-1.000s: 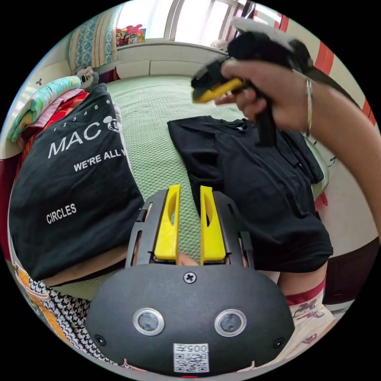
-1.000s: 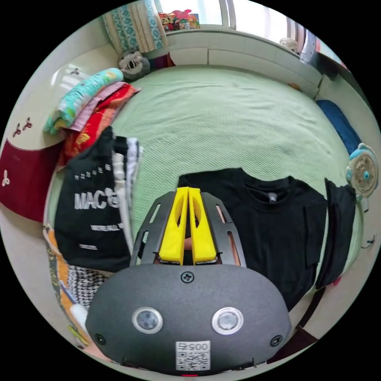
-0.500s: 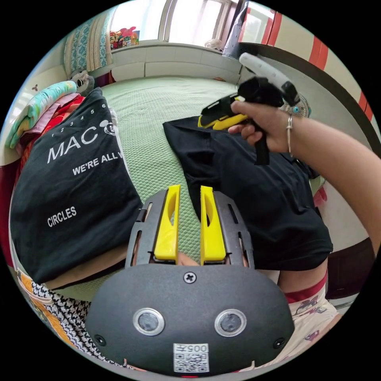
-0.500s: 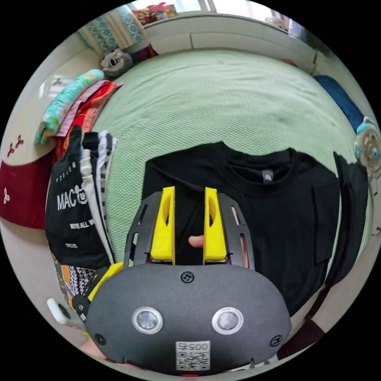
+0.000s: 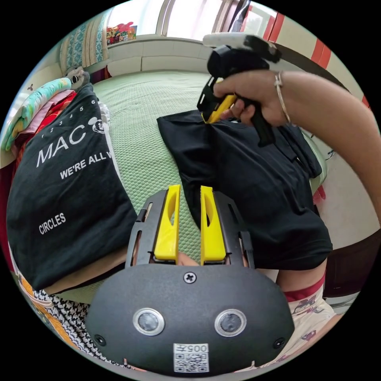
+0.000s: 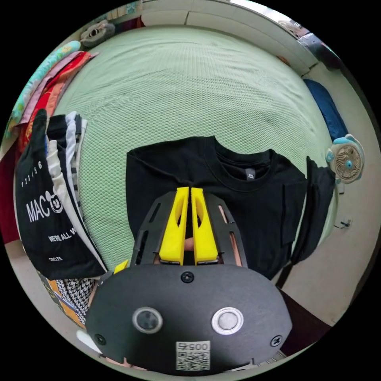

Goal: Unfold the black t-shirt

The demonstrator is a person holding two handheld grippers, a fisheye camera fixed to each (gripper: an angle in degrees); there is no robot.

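The right gripper [image 6: 189, 190] pinches the folded black cotton t-shirt [image 6: 246, 206] near its collar, jaws nearly closed. The left gripper [image 5: 189, 190] hovers parted above the shirt's near edge on the green bed [image 5: 147, 119].

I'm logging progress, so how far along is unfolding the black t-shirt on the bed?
Barely started. The black t-shirt lies on the green bed with both sleeves folded in. In hand: the right gripper has its jaws nearly closed at the folded edge near the collar; whether they pinch cloth is unclear. The left gripper hovers open near the hem. Left: opening out both sides.
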